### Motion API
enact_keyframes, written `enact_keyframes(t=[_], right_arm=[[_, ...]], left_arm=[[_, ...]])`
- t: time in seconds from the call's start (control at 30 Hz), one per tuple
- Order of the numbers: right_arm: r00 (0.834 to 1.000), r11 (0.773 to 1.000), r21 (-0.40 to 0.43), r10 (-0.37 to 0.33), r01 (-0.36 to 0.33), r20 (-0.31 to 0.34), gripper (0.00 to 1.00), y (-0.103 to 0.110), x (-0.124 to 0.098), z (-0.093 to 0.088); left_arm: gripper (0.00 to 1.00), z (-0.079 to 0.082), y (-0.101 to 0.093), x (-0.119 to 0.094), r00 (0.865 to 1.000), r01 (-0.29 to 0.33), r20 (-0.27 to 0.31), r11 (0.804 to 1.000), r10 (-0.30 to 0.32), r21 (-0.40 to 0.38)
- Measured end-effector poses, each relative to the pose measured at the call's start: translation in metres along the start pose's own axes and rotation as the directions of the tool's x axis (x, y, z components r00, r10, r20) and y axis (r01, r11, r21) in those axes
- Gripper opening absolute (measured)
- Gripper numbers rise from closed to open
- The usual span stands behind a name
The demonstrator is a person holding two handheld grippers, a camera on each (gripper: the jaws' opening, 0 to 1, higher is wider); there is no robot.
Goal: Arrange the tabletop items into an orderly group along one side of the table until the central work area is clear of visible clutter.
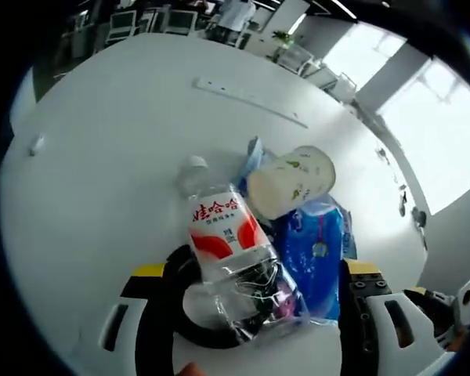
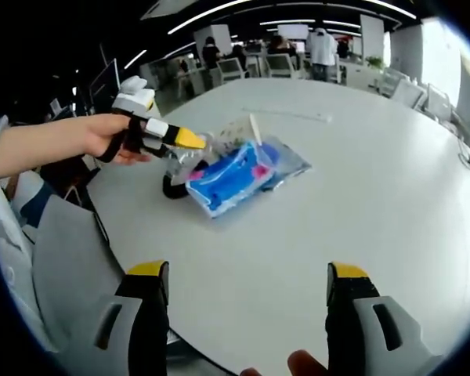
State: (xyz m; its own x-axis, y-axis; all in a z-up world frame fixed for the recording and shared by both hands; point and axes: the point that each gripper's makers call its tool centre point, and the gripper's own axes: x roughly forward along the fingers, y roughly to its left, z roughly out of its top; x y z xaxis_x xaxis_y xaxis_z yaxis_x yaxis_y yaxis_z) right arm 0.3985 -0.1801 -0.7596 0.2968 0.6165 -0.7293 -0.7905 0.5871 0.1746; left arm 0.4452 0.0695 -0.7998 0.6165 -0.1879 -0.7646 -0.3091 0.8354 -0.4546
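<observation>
Left gripper (image 1: 251,301) clamps water bottle (image 1: 227,251) (right gripper (image 2: 247,286) idle, jaws apart)

office chairs (image 2: 254,66), people (image 2: 323,48), windows (image 1: 446,133)

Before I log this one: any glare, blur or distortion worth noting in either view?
Left gripper view: the windows are blown out white, the water bottle is sharp enough to read its label, and fisheye curves the table edge. Right gripper view: ceiling light strips glare, the left gripper and blue packet are slightly soft, and the table bulges.
</observation>
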Motion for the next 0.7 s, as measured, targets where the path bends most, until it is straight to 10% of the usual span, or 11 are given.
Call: enact_keyframes(t=[0.43, 0.7], right_arm=[[1.0, 1.0, 0.012, 0.004, -0.004, 0.002, 0.81, -0.002, 0.001, -0.001], [1.0, 1.0, 0.019, 0.008, -0.008, 0.002, 0.81, -0.002, 0.002, -0.003]], left_arm=[[0.8, -0.005, 0.005, 0.012, 0.997, -0.08, -0.013, 0.997, 0.08, 0.014], [0.62, -0.008, 0.012, 0.008, 0.996, -0.088, -0.002, 0.996, 0.088, -0.017]])
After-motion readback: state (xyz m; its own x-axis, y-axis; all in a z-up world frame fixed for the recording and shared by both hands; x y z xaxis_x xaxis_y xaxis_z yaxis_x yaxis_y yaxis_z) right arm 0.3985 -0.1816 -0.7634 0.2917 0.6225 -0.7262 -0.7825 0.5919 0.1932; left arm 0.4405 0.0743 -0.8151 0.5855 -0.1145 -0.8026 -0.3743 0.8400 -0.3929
